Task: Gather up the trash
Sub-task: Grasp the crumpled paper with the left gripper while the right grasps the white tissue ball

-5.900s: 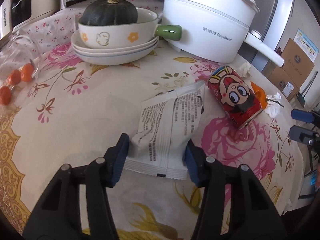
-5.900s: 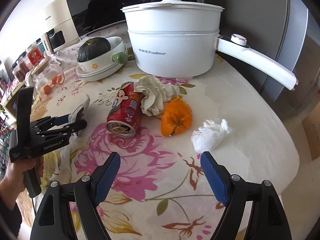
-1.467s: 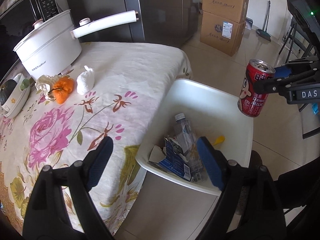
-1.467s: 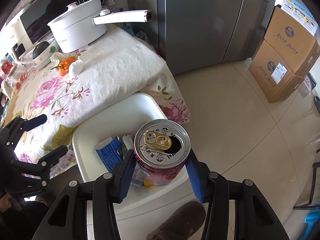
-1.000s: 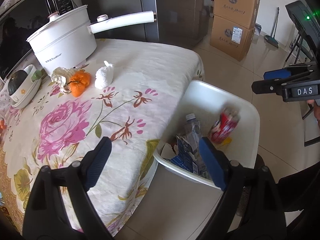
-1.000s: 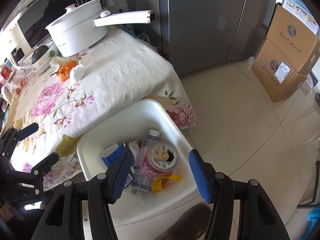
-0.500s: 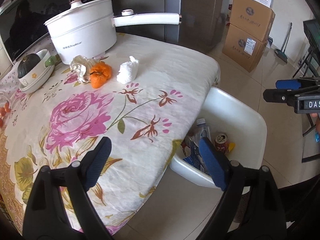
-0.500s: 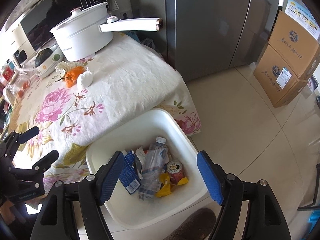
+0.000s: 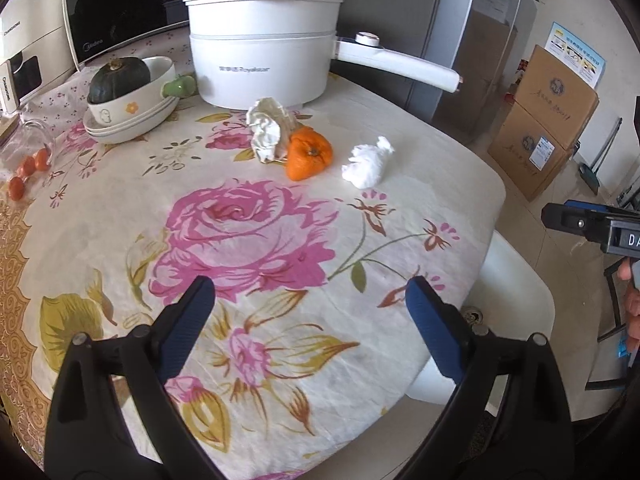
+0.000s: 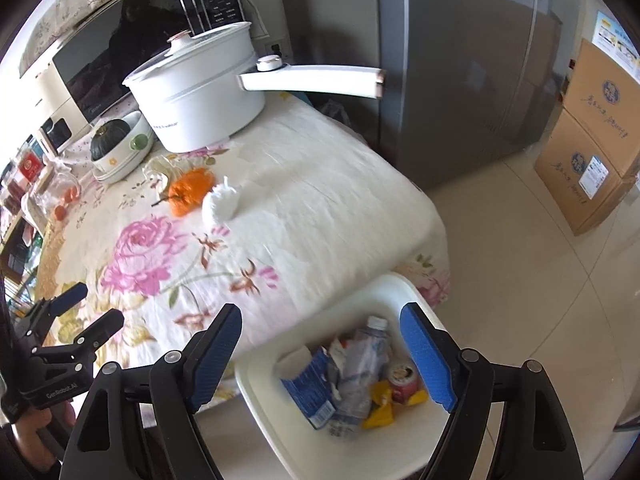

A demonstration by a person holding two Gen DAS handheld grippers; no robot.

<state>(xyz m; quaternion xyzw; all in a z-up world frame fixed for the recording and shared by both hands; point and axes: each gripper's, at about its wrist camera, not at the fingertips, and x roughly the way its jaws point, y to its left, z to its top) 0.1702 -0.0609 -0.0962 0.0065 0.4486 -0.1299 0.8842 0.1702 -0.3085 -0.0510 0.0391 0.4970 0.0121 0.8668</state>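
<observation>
A crumpled white tissue (image 9: 367, 164), an orange peel (image 9: 309, 153) and a cream crumpled wrapper (image 9: 266, 128) lie together on the floral tablecloth. They also show in the right wrist view: tissue (image 10: 221, 202), peel (image 10: 189, 190). My left gripper (image 9: 308, 312) is open and empty over the table's near part. My right gripper (image 10: 320, 344) is open and empty above the white bin (image 10: 264, 400) beside the table, which holds the red can (image 10: 402, 376), a plastic bottle (image 10: 360, 360) and a blue carton (image 10: 308, 388).
A white electric pot (image 9: 264, 60) with a long handle (image 9: 400, 65) stands behind the trash. A bowl with a squash (image 9: 128, 88) on plates is at the left. Small tomatoes (image 9: 28, 168) lie at the left edge. Cardboard boxes (image 10: 592, 136) stand by the fridge.
My right gripper opened and dropped the red can into the bin, then drew back. My left gripper swung from the bin toward the table and the remaining trash.
</observation>
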